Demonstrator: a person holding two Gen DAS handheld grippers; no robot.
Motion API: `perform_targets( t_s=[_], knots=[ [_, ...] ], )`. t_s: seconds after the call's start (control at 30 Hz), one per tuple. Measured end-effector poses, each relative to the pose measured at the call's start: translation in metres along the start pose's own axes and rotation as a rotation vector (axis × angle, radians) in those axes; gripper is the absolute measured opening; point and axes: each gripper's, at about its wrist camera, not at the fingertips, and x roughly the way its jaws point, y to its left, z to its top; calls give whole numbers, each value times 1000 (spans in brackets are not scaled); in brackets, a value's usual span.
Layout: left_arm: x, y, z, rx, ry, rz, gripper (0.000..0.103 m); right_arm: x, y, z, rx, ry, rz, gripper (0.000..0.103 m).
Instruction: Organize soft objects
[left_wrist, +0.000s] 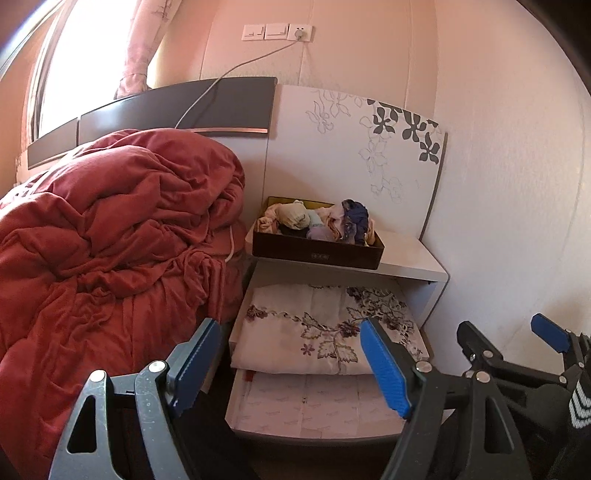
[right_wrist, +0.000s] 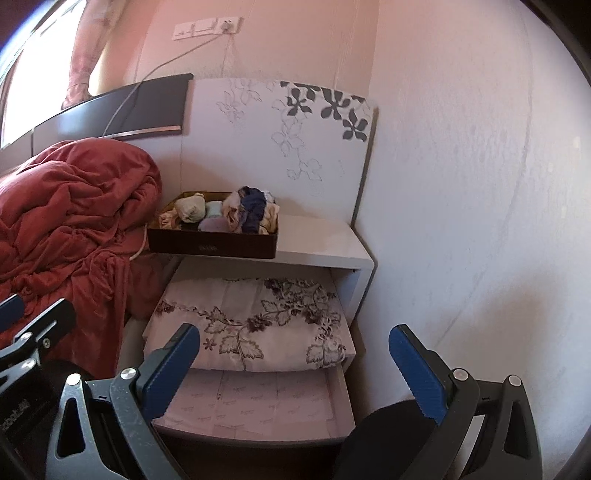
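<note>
Beside the bed, a white nightstand (left_wrist: 413, 254) stands against the pale wall, its drawer (right_wrist: 258, 424) pulled out. A folded flower-embroidered cloth (right_wrist: 251, 328) lies in the drawer's back half. On top sits a dark box (left_wrist: 317, 251) heaped with small rolled garments (left_wrist: 321, 219) (socks, perhaps). A rumpled red quilt (left_wrist: 110, 236) is piled on the bed just left. The left gripper (left_wrist: 295, 363) and right gripper (right_wrist: 295, 373) both hang spread wide, holding nothing, before the drawer.

Crumpled red cloth duvet (left_wrist: 110, 236), glossy white nightstand (left_wrist: 410, 254)
</note>
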Motion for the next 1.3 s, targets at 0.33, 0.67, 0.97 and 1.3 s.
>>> perform_targets(
  t_s=[0.33, 0.67, 0.97, 1.3],
  knots=[
    [2, -5, -5, 16, 18, -46, 79, -8, -4, -1, -7, -25, -22, 103],
    [1, -13, -8, 54, 15, -68, 79, -4, -14, -4, 39, 3, -21, 103],
    [1, -20, -8, 86, 15, -74, 78, -2, -18, -5, 53, 13, -27, 103],
    [-1, -21, -8, 98, 14, -75, 78, 1, -19, -6, 62, 30, -19, 103]
  ],
)
